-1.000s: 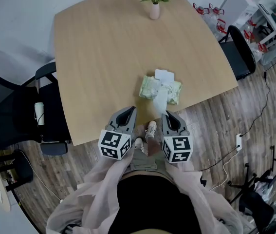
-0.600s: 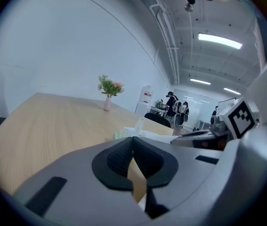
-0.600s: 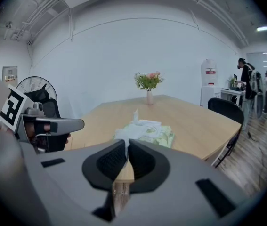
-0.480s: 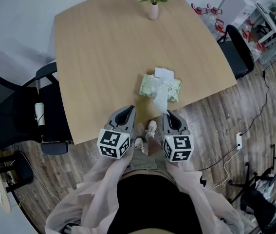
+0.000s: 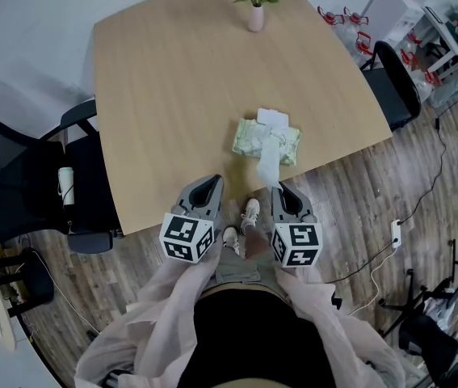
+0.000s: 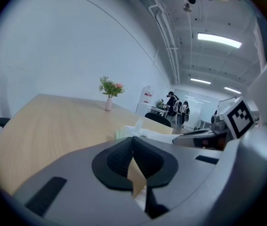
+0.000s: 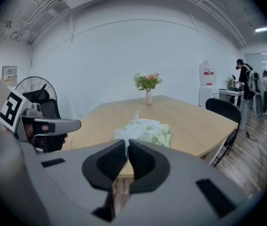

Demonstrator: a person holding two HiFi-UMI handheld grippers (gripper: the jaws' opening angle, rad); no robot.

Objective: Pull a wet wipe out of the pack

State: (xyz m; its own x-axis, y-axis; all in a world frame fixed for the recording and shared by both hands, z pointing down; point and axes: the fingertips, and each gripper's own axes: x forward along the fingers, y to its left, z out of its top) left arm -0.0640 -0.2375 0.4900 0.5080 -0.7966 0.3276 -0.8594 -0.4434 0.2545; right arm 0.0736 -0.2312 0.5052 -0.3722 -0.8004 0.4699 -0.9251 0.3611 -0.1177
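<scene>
Wipe pack (image 5: 266,141): near worktop (image 5: 172,95) front edge, one wipe (image 5: 267,166) trailing toward the person, probably for easy reach. Left claw (image 5: 211,183), right claw (image 5: 282,190): both pressed together, empty, just short of that edge

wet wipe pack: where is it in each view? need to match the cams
Head view: wet wipe pack just above and right of centre.
Left gripper view: pack just left of centre, below mid-height, partly hidden.
Right gripper view: pack near centre, below mid-height.
Shared landmark: flower vase, beyond the pack in all three.
</scene>
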